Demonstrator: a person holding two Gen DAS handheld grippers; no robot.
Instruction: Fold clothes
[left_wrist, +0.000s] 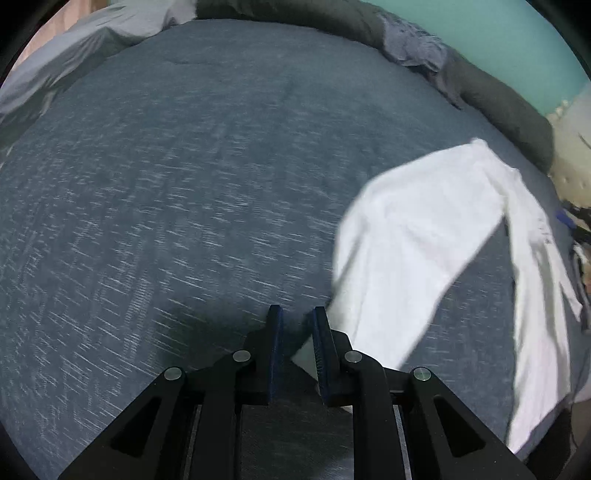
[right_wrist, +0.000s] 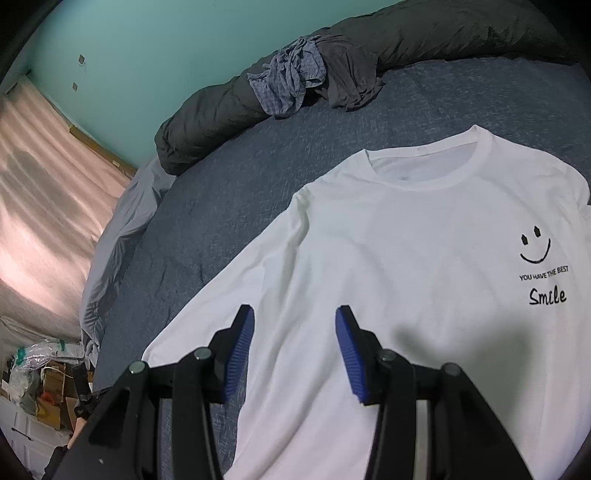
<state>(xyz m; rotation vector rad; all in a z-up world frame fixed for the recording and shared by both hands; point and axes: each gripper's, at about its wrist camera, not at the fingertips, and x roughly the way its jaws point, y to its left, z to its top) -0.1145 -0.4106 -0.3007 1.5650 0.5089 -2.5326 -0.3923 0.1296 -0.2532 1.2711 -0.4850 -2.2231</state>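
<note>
A white long-sleeved T-shirt (right_wrist: 406, 258) with a black smiley and the word "Smile" lies face up on the blue bedcover (right_wrist: 229, 192). My right gripper (right_wrist: 295, 314) hovers open over the shirt's lower left part, with nothing between its blue pads. In the left wrist view the shirt's sleeve (left_wrist: 417, 236) stretches across the bedcover (left_wrist: 184, 184) towards my left gripper (left_wrist: 297, 314). Its jaws stand a narrow gap apart. The sleeve's end lies low in that gap and beside the right finger (left_wrist: 321, 343), and the pads do not press on it.
A rolled dark grey duvet (right_wrist: 388, 40) runs along the bed's far edge. A crumpled blue checked garment (right_wrist: 291, 81) and a grey one (right_wrist: 351, 81) lie against it. A pale grey sheet (right_wrist: 122, 221) hangs off the left side, above boxes and bags (right_wrist: 44, 380) on the floor.
</note>
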